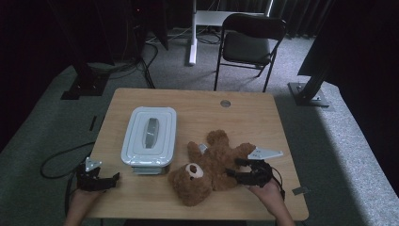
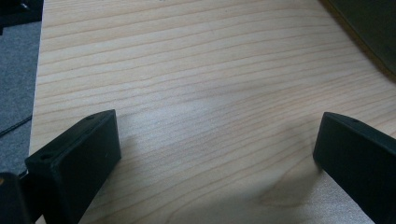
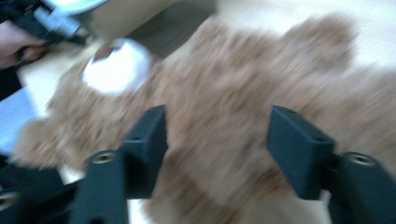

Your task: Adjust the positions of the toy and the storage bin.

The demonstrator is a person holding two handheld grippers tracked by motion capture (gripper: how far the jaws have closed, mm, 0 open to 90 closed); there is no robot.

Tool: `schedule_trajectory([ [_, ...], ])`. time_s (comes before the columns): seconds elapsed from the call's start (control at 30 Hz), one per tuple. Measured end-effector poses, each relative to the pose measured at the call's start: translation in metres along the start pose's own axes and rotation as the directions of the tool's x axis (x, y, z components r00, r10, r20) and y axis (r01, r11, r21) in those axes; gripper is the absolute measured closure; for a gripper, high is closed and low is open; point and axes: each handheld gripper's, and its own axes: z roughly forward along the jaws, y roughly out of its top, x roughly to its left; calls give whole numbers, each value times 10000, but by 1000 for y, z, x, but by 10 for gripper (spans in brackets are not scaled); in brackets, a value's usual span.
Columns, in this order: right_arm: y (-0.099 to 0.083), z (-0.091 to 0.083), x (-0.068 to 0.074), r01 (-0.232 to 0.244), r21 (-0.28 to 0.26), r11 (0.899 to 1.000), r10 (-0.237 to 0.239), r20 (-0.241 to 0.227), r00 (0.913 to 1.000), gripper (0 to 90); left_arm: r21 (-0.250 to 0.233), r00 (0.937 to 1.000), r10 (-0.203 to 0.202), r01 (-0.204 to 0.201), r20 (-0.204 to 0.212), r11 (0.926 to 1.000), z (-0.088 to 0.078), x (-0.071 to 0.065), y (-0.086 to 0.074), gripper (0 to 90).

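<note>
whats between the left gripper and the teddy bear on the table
Bare wooden table, as the high view shows. The left gripper sits at the near left edge, jaws open, and the teddy bear lies to its right; the white lidded box stands farther back.

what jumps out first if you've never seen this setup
A brown teddy bear lies sprawled on its back at the near right of the wooden table, with the right tool open at its side. Left of it sits a pale lidded box. The left tool rests open over bare wood at the near left corner.
</note>
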Motion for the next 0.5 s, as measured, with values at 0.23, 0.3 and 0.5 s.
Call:
schedule_trajectory([
  [0.23, 35, 11, -12, -58, -486, 9988, 56, -35, 10000, 275, -10, 10000, -7, 7, 3, 10000, 0, 0, 0, 13],
  [0.3, 41, 21, -16, -299, -435, 9986, 293, -131, 9995, 275, -11, 10000, -8, 8, 2, 10000, 0, 0, 0, 14],
  [0.5, 45, 51, -20, -335, 341, 9989, 333, 69, 9994, 273, -9, 10000, -3, 3, 2, 10000, 0, 0, 0, 14],
])
